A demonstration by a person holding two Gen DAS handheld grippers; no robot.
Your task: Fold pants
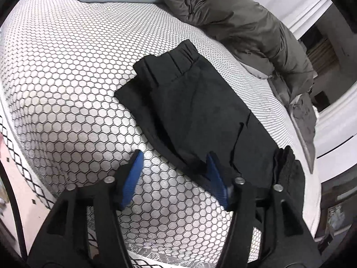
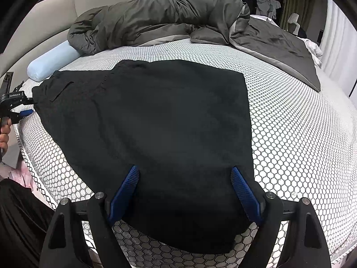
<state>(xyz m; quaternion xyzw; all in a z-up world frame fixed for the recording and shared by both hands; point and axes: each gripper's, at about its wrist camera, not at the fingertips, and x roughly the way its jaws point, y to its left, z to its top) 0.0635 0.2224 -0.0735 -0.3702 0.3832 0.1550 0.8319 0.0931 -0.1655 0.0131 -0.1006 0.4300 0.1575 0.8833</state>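
Note:
Black pants (image 2: 167, 122) lie folded flat on the honeycomb-patterned mattress (image 2: 301, 145). In the left wrist view the pants (image 1: 189, 102) run away from me, elastic waistband (image 1: 180, 60) at the far end. My left gripper (image 1: 175, 158) hangs open at the pants' near left edge; its right pad (image 1: 214, 174) overlaps the cloth and bare mattress shows between the pads. My right gripper (image 2: 184, 173) stands wide open over the near end of the pants, the cloth lying flat beneath it. In the right wrist view the left gripper (image 2: 30, 106) sits at the pants' far left corner.
A rumpled grey-green duvet (image 2: 156, 20) is piled along the far side of the bed, with a pale blue bolster (image 2: 51, 60) beside it. A person's hand (image 2: 4, 134) holds the left gripper at the bed's left edge. White furniture (image 1: 334, 134) stands past the mattress.

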